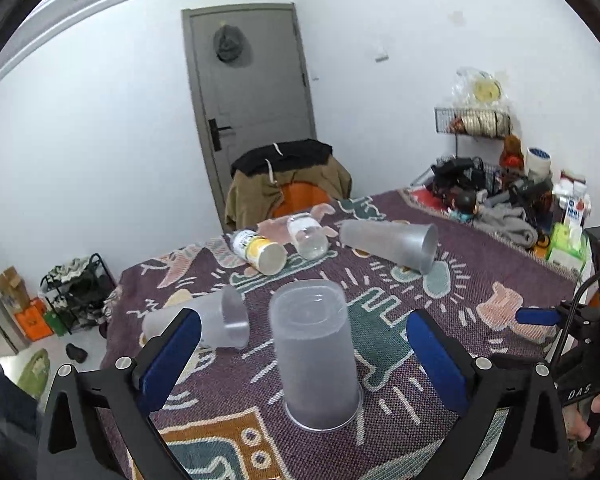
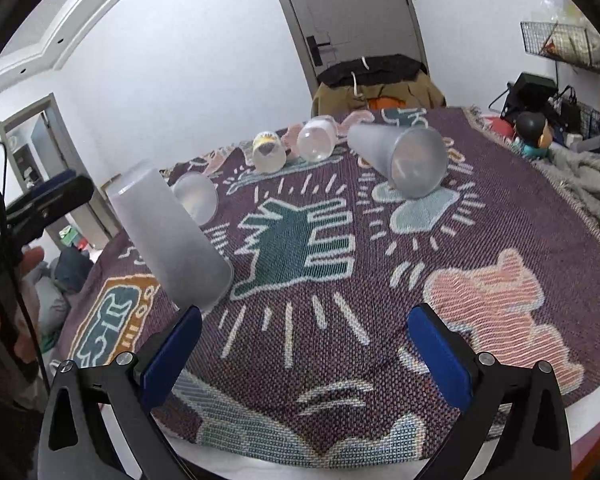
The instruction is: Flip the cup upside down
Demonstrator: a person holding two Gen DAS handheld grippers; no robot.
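Observation:
A frosted plastic cup (image 1: 314, 354) stands upside down on the patterned cloth, rim on the cloth; it also shows in the right wrist view (image 2: 168, 236) at the left. My left gripper (image 1: 302, 354) is open, its blue pads on either side of this cup and clear of it. My right gripper (image 2: 304, 354) is open and empty over the cloth. A second frosted cup (image 1: 392, 242) lies on its side farther back, also in the right wrist view (image 2: 404, 160). A third, smaller cup (image 1: 208, 318) lies on its side at the left, also in the right wrist view (image 2: 194, 196).
Two small bottles (image 1: 260, 250) (image 1: 308, 234) lie on their sides at the far edge of the table (image 1: 500, 264). A chair draped with clothes (image 1: 288, 180) stands behind it. Clutter and a grey cloth (image 1: 504, 204) fill the far right corner.

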